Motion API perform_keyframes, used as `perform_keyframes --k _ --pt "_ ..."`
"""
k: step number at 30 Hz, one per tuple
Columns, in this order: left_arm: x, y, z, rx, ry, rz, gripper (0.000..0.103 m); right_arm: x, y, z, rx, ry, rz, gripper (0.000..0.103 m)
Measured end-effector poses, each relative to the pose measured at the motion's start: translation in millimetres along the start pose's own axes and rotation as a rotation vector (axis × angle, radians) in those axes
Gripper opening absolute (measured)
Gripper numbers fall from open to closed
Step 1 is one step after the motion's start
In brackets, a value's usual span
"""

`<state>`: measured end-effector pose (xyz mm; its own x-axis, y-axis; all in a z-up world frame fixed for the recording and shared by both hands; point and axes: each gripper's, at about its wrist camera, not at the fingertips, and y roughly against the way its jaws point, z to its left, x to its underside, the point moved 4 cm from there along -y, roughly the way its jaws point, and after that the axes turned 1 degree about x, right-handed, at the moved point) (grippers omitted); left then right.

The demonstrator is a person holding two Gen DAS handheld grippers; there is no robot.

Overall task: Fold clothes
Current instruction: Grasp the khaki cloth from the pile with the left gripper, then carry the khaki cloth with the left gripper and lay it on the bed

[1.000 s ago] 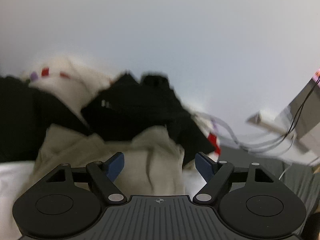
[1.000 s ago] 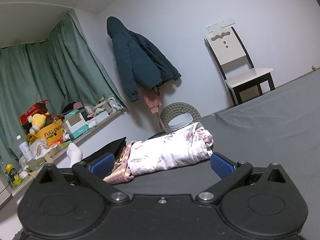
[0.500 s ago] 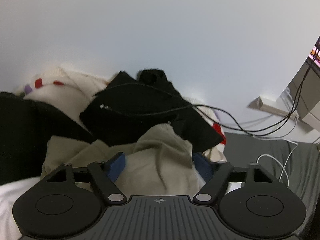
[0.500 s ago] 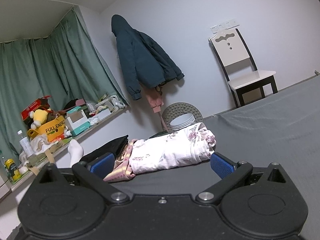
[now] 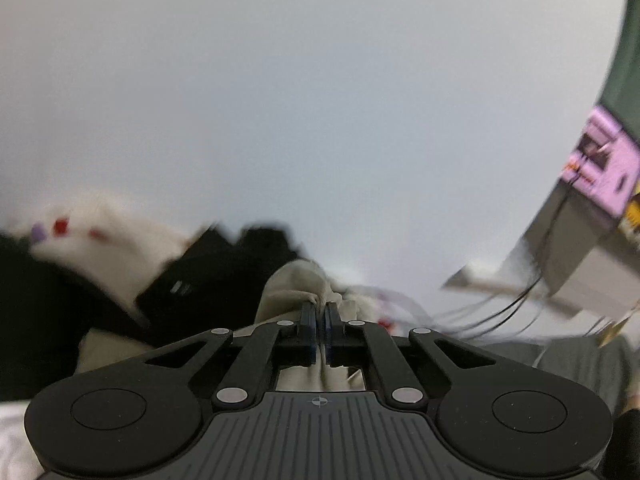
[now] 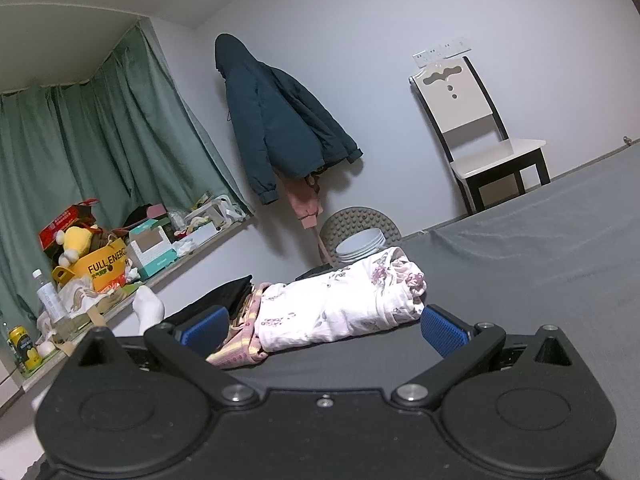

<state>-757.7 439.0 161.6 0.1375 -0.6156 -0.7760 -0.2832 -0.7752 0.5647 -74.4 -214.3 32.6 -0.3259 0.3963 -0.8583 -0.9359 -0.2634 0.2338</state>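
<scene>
Left wrist: left gripper (image 5: 319, 316) pinches beige garment (image 5: 296, 280); right gripper (image 6: 324, 326) spread, bare grey bedsheet (image 6: 540, 264) beyond.

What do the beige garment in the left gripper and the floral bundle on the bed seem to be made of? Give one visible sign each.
Beige garment: likely soft matte woven cotton; it bunches into creases where the left gripper pinches it. Blur leaves the weave unclear.
Floral bundle: thin printed cotton-like fabric, matte; it rolls up with fine wrinkles.
</scene>
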Motion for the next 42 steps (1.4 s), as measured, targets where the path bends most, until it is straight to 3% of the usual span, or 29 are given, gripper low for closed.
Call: perform_keyframes --k 2,6,10,12,18,21,24,27,30,32,35,37,42 --pt "-15 13 -27 0.076 -0.045 -0.055 0.003 0 0 1 0.002 0.007 0.001 0.103" --pt "-42 48 -112 0.259 -0.235 -0.167 0.003 1 -1 1 0.005 0.014 0.006 0.103" --pt "-48 92 -225 0.584 -0.358 -0.218 0.003 -1 0 1 0.005 0.014 0.003 0.103" --pt "-40 113 -283 0.756 -0.421 -0.205 0.003 -1 0 0 0.005 0.012 0.001 0.103" --pt "32 187 -463 1.356 -0.581 -0.096 0.003 0 1 -5 0.011 0.022 -0.003 0.103" --pt "80 202 -530 1.556 -0.599 0.014 0.003 -6 9 -12 0.013 0.011 -0.03 0.103" --pt "128 198 -588 1.703 -0.551 0.174 0.003 -13 18 -26 0.031 -0.008 -0.059 0.103" --pt "187 187 -631 1.726 -0.61 0.261 0.003 -19 24 -45 0.062 -0.044 -0.068 0.103" --pt "272 167 -653 1.652 -0.75 0.373 0.003 -24 28 -65 0.081 -0.112 -0.059 0.103" --pt "342 149 -653 1.58 -0.857 0.504 0.003 -25 26 -76 0.08 -0.162 -0.032 0.103" --pt "424 122 -632 1.509 -0.941 0.69 0.003 -19 17 -86 0.057 -0.214 0.051 0.103" --pt "464 127 -608 1.49 -0.952 0.762 0.004 -14 9 -85 0.024 -0.224 0.113 0.103" --pt "497 130 -566 1.509 -0.966 0.794 0.004 8 -15 -71 -0.057 -0.189 0.344 0.103"
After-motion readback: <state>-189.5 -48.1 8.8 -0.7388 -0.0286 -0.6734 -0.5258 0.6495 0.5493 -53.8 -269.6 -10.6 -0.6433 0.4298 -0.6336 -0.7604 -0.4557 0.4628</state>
